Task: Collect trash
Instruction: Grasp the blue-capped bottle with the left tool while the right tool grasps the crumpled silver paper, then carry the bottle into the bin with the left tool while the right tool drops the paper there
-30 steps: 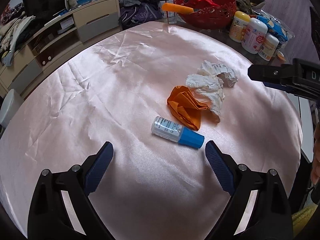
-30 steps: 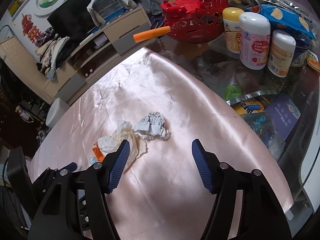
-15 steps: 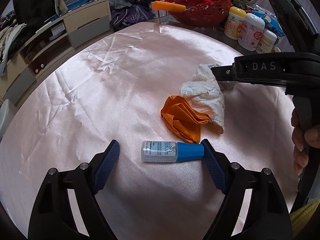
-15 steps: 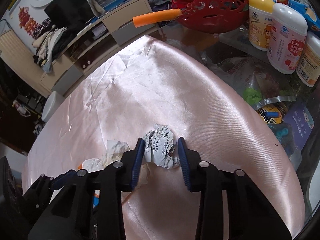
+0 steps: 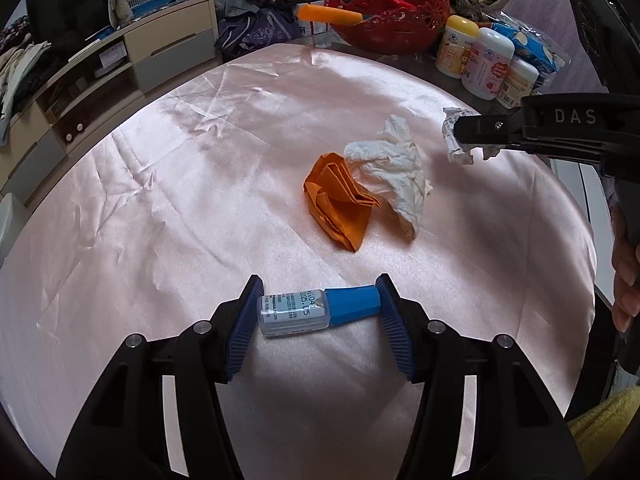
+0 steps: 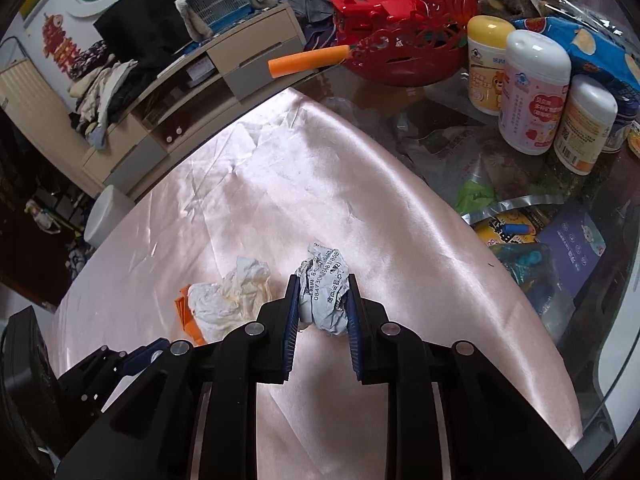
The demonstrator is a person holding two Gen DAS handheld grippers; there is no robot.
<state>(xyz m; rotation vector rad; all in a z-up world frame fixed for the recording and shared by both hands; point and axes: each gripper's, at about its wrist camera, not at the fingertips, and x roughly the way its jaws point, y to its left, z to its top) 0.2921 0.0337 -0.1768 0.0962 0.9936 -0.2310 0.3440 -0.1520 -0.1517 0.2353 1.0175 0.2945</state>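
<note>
The left gripper is closed about halfway, its two blue pads clamping a small vial end to end: the left pad bears on the clear base, the right pad on the blue cap. The vial lies horizontal, at 6 o'clock in the left wrist view; whether it touches the pink cloth cannot be told. The right gripper is closed almost fully on a crumpled printed paper ball, with both pads pressed into its sides; the ball protrudes past the fingertips toward 12 o'clock. In the left wrist view the same ball shows at 2 o'clock, pinched at the tip of the right gripper and apparently clear of the cloth. Two items lie on the cloth near the centre: a folded orange paper and a crumpled white tissue, the tissue overlapping the orange paper's 2 o'clock edge. In the right wrist view the tissue sits at 9 o'clock of the gripped ball, just beside it, with the orange paper partly hidden under it. Beyond the cloth's far edge, at 1 o'clock, stand a red basket and three bottles.
</note>
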